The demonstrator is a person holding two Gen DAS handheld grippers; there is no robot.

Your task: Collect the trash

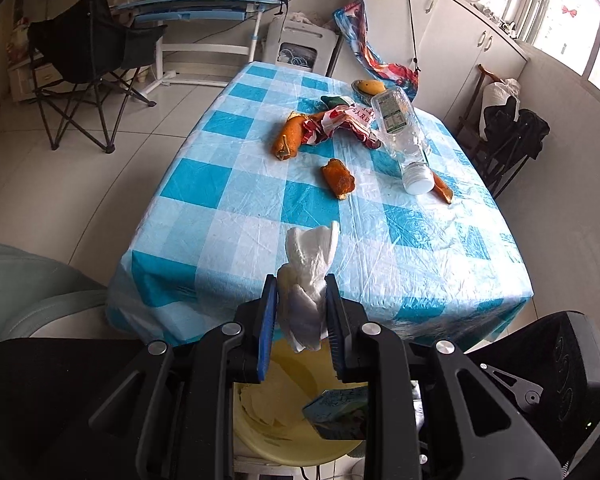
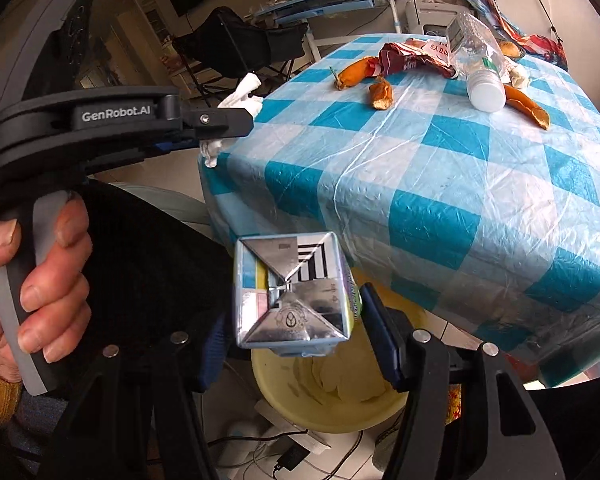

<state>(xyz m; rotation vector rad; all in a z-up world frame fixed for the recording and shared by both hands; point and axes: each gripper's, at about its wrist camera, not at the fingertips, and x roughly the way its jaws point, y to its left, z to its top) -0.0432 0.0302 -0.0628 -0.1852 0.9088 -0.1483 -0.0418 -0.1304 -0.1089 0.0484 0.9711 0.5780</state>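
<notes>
My left gripper (image 1: 302, 292) is shut on a crumpled white tissue (image 1: 308, 276) and holds it above the yellow bin (image 1: 260, 432), off the table's near edge. It also shows in the right wrist view (image 2: 228, 128) with the tissue (image 2: 244, 90). My right gripper (image 2: 296, 316) is shut on a small drink carton (image 2: 290, 292) above the yellow bin (image 2: 332, 400); the carton shows in the left wrist view (image 1: 338, 414). On the checked table (image 1: 240, 200) lie orange peels (image 1: 338, 178), a red wrapper (image 1: 340, 122) and a clear plastic bottle (image 1: 400, 132).
A black folding chair (image 1: 84, 68) stands on the tiled floor at the left. A blue desk (image 1: 204, 8) and white cabinets (image 1: 440, 24) stand behind the table. Cables and a power strip (image 2: 292, 452) lie on the floor beside the bin.
</notes>
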